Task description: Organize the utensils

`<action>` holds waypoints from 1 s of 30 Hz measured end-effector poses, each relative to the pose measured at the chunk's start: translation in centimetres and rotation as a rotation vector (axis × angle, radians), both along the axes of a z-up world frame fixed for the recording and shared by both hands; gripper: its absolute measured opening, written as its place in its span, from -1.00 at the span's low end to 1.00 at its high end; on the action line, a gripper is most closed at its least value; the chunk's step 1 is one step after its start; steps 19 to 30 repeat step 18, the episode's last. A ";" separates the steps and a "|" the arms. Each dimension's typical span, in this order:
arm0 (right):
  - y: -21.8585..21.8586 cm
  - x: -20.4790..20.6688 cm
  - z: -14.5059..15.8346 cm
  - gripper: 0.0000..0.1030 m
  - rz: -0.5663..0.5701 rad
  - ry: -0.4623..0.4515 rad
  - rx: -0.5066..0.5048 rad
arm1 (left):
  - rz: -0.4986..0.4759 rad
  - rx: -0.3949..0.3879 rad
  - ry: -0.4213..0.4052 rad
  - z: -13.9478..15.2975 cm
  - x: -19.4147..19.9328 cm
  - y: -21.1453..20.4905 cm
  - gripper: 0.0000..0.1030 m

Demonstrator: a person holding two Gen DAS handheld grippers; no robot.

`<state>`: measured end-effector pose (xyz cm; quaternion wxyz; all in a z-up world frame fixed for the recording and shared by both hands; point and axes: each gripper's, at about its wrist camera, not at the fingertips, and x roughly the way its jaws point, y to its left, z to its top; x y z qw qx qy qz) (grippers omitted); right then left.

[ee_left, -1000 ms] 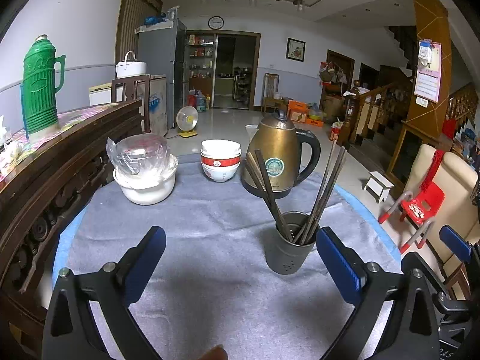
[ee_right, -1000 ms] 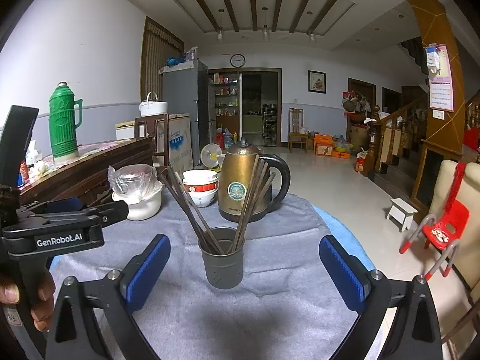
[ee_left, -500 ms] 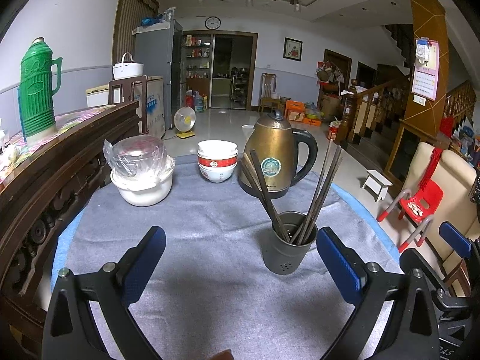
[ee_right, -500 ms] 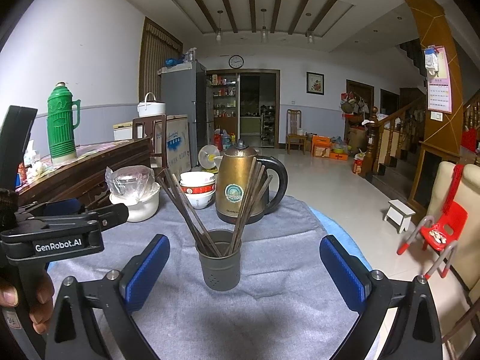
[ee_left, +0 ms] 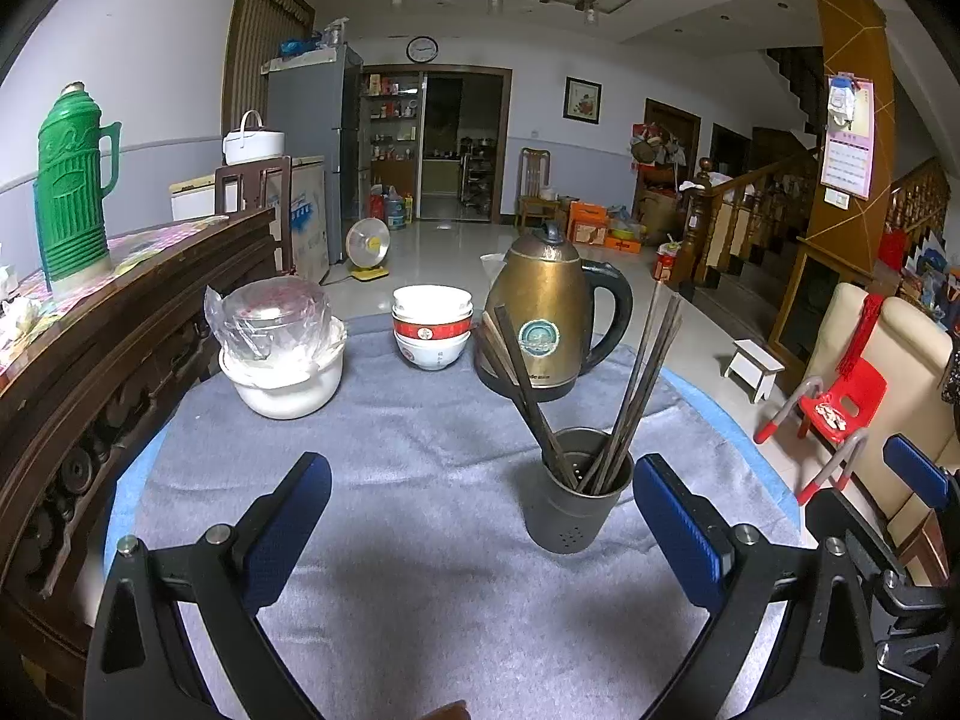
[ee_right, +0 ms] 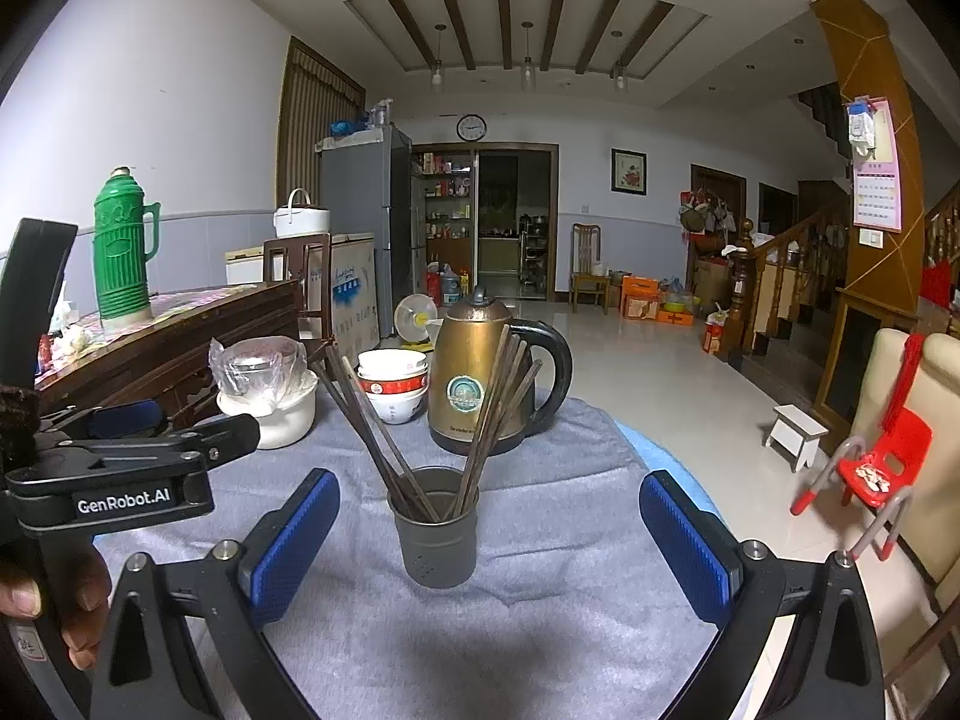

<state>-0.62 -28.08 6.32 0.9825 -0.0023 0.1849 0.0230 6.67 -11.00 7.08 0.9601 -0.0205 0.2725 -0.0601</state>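
A dark grey holder cup [ee_left: 575, 507] stands on the grey cloth [ee_left: 420, 480] with several dark chopsticks [ee_left: 645, 384] fanned out in it. In the right wrist view the cup [ee_right: 437, 540] with its chopsticks [ee_right: 366, 420] sits straight ahead, centred between the blue pads. My left gripper [ee_left: 480, 531] is open and empty, with the cup just inside its right finger. My right gripper [ee_right: 489, 537] is open and empty, a short way back from the cup. The left gripper's body [ee_right: 129, 474] shows at the left of the right wrist view.
A brass kettle [ee_left: 549, 324] stands behind the cup. Stacked bowls [ee_left: 432, 327] sit to its left. A white pot with a plastic-wrapped bowl [ee_left: 282, 348] is at far left. A dark wooden cabinet [ee_left: 90, 360] with a green thermos [ee_left: 72, 180] borders the table's left side.
Both grippers have drawn slightly back from the cup and stayed open. The cup and chopsticks have not moved.
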 end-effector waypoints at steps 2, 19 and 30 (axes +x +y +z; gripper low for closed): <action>0.0 0.1 0.0 0.97 0.000 0.002 -0.002 | -0.005 -0.003 0.005 0.0 0.2 0.0 0.95; -0.5 0.8 -0.3 0.98 -0.007 0.018 -0.003 | -0.041 -0.013 0.012 -0.4 0.9 -0.7 0.96; -0.5 0.8 -0.3 0.98 -0.007 0.018 -0.003 | -0.041 -0.013 0.012 -0.4 0.9 -0.7 0.96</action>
